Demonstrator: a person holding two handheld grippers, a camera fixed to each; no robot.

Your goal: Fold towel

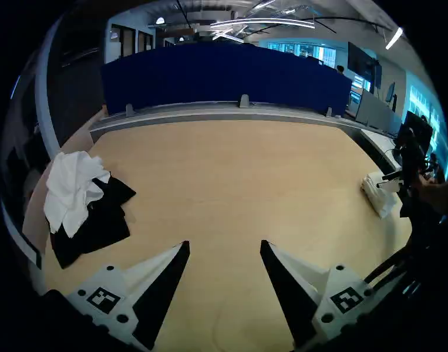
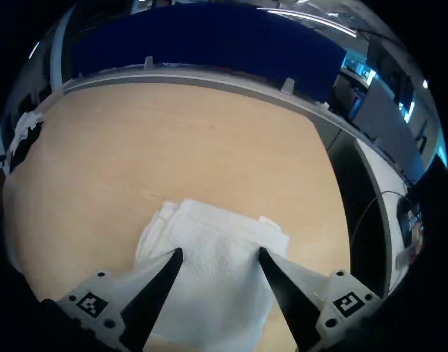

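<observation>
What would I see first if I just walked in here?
Probably the white folded towel lying on the wooden table, right at the open fingers of the right gripper. Next, the messy heap of white and black cloths at the table's left edge in the left gripper view, and the big blue partition behind the table.

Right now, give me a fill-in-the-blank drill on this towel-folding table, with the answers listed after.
The folded towel lying between the jaws of the right tool is ____. The left tool holds its jaws ____ over bare table. The white cloth lies on a cloth coloured ____. The partition behind the table is ____.
Missing words: white; open; black; blue.
</observation>
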